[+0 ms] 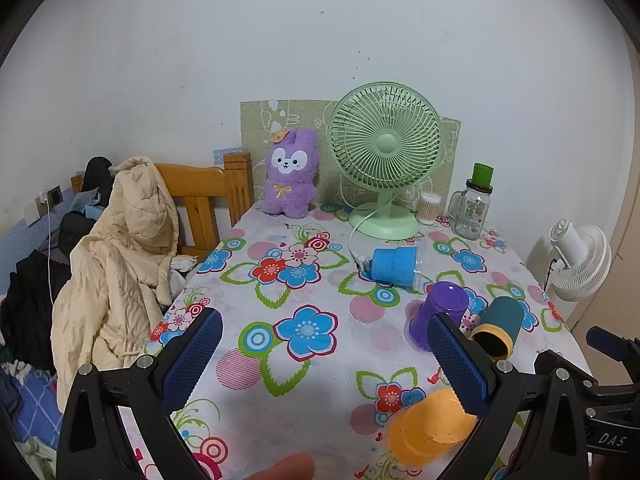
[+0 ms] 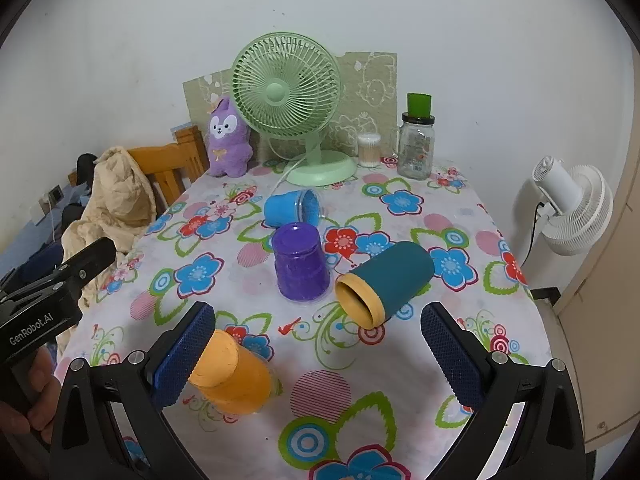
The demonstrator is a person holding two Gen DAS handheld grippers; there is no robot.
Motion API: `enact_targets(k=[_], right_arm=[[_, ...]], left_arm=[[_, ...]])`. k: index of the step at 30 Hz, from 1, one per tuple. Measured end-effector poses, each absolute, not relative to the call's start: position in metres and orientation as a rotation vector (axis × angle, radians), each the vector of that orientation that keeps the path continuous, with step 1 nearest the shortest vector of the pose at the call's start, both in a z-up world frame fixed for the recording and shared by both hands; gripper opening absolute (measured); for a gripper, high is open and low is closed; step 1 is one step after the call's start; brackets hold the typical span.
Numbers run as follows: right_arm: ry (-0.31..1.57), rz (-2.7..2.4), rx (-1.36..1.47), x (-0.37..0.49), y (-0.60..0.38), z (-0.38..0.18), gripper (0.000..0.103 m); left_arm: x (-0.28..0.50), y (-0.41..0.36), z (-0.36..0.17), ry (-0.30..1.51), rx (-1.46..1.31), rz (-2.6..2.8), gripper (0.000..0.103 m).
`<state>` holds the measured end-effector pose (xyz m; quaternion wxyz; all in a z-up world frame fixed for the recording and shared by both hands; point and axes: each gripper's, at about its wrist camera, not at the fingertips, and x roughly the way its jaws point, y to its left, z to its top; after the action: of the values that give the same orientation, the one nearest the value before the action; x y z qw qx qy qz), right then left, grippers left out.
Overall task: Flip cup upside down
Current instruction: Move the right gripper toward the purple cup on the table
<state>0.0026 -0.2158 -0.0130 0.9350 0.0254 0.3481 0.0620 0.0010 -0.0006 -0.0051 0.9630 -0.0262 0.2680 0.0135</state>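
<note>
Several cups sit on the floral table. A purple cup (image 2: 301, 266) stands upside down in the middle; it also shows in the left wrist view (image 1: 440, 312). An orange cup (image 2: 234, 376) stands upside down near the front, beside my right gripper's left finger (image 2: 185, 352); it also shows in the left wrist view (image 1: 430, 424). A teal cup with a yellow rim (image 2: 386, 282) lies on its side, as does a blue cup (image 2: 292, 208). My left gripper (image 1: 324, 354) is open and empty. My right gripper (image 2: 318, 354) is open and empty.
A green desk fan (image 2: 296, 108), a purple plush (image 2: 228, 140), a glass jar with green lid (image 2: 416, 140) and a cotton-swab tub (image 2: 369, 150) stand at the table's far edge. A wooden chair with a beige coat (image 1: 120, 264) is left. A white fan (image 2: 572, 208) is right.
</note>
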Motion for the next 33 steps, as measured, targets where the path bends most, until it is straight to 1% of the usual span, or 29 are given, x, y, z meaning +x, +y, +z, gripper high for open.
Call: enact_targets(k=[33], right_arm=[[0.753,0.118,0.063,0.0053,-0.2157,-0.0193,0.103]], left_arm=[[0.0077,-0.0037,-0.0098,0.566,-0.044,0.019,0.103]])
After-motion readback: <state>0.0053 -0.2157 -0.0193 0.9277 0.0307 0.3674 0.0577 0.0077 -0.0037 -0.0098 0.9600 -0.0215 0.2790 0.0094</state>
